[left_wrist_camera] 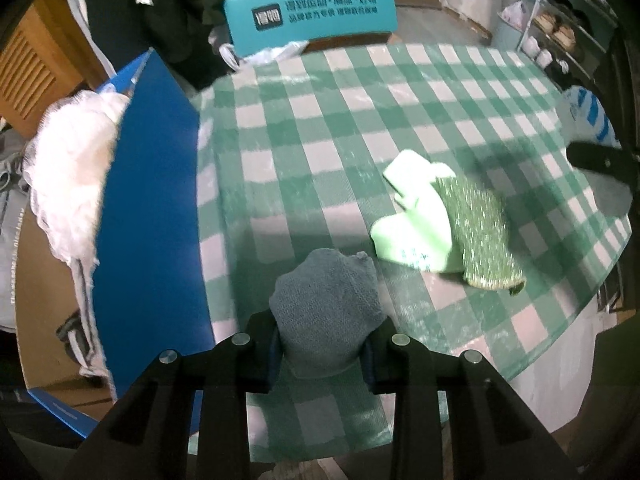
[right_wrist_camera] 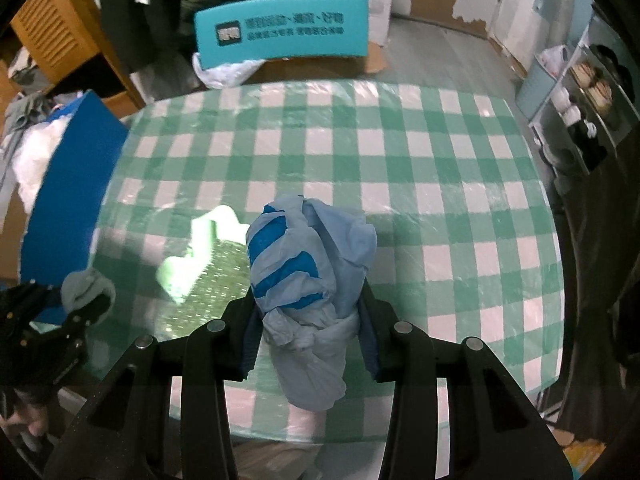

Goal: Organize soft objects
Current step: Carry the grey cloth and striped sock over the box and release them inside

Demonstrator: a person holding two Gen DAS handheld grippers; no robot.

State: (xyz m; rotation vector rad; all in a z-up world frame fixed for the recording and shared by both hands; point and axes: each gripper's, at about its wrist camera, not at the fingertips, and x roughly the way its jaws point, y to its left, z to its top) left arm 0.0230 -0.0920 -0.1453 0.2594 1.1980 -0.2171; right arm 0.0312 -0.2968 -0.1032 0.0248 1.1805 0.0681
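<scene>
Grey knitted cloth (left_wrist_camera: pixel 326 312), bunched, long axis pointing away from the camera, clamped in left gripper (left_wrist_camera: pixel 324 354) above checked tablecloth (left_wrist_camera: pixel 320 140). Knotted blue-striped plastic bag (right_wrist_camera: pixel 310 280), upright along the fingers, pinched by right gripper (right_wrist_camera: pixel 310 346). Nearby, green sponge (left_wrist_camera: pixel 416 220) lying flat beside blue box (left_wrist_camera: pixel 152 208).

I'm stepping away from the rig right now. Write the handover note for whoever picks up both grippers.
Left gripper: shut on the grey cloth, held above the checked table.
Right gripper: shut on the knotted blue plastic bag, also over the table.
Still on the table: light green cloth lying against the sparkly green pad.
Blue box at the table's left edge holds white fluffy stuff.
Left to do: likely put both held items away, then the green pair.
</scene>
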